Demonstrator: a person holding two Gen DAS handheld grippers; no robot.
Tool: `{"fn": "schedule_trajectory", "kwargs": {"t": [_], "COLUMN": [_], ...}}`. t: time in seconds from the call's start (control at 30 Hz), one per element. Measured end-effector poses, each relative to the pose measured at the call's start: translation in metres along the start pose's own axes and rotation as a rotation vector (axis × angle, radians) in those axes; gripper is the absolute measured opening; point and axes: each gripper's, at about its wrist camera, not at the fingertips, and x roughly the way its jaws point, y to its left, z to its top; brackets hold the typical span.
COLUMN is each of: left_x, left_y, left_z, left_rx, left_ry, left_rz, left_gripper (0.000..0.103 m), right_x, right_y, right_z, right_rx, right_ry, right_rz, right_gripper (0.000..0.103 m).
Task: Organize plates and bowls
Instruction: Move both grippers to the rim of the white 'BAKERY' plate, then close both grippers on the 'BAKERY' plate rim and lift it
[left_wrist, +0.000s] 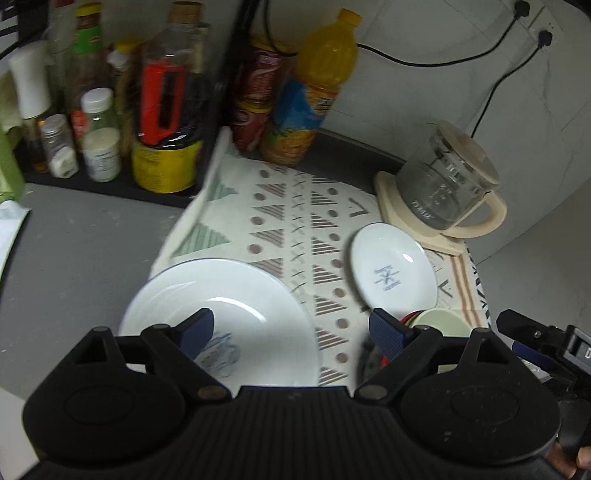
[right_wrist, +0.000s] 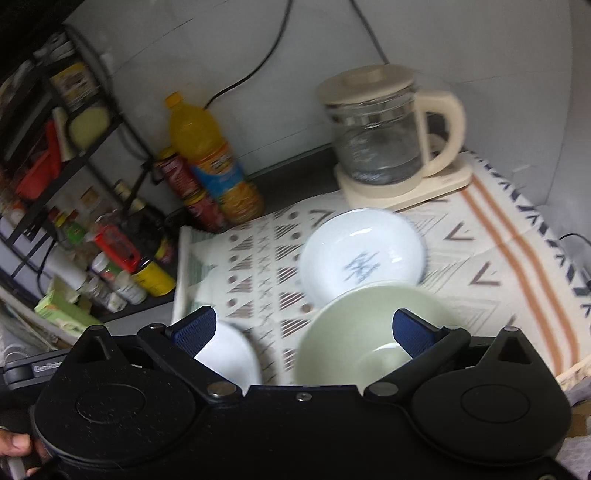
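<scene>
My left claw (left_wrist: 291, 325) tilted down over big plate (left_wrist: 221, 314), wide open, empty. Right claw (right_wrist: 303, 328) same over green bowl (right_wrist: 369, 332); small plate (right_wrist: 364, 254) at 12 o'clock blurred.

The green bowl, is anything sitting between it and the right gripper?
Nothing visible. The right gripper is open and empty, with the green bowl right below its fingers. The small white plate lies beyond the bowl, touching or overlapping its far rim, and the big white plate lies off to the left.
</scene>
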Motion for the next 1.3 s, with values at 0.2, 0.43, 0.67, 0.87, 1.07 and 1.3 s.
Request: {"fn": "schedule_trajectory", "kwargs": {"t": [0.2, 0.43, 0.67, 0.87, 1.07, 1.3], "left_x": [0.022, 0.058, 0.098, 0.139, 0.171, 0.200], "left_y": [-0.029, -0.059, -0.069, -0.069, -0.068, -0.065], "left_z": [0.012, 0.024, 0.029, 0.029, 0.025, 0.021], "left_rx": [0.009, 0.015, -0.024, -0.092, -0.142, -0.190], "left_ry": [-0.012, 0.006, 0.037, 0.099, 0.143, 0.203], "left_rz": [-0.011, -0.032, -0.027, -0.003, 0.006, 0.026], "left_gripper": [0.090, 0.087, 0.071, 0.046, 0.036, 0.025], "right_x": [0.013, 0.034, 0.068, 0.103, 0.140, 0.180], "right_y": [-0.032, -0.060, -0.093, -0.115, -0.133, -0.151], "right_z": [0.021, 0.037, 0.053, 0.063, 0.066, 0.065], "right_rx": [0.020, 0.002, 0.014, -0.007, -0.029, 0.005], "right_ry": [0.008, 0.055, 0.135, 0.207, 0.267, 0.356], "right_rz": [-0.047, -0.083, -0.048, -0.004, 0.063, 0.110], "right_gripper": [0.102, 0.099, 0.081, 0.063, 0.051, 0.037]}}
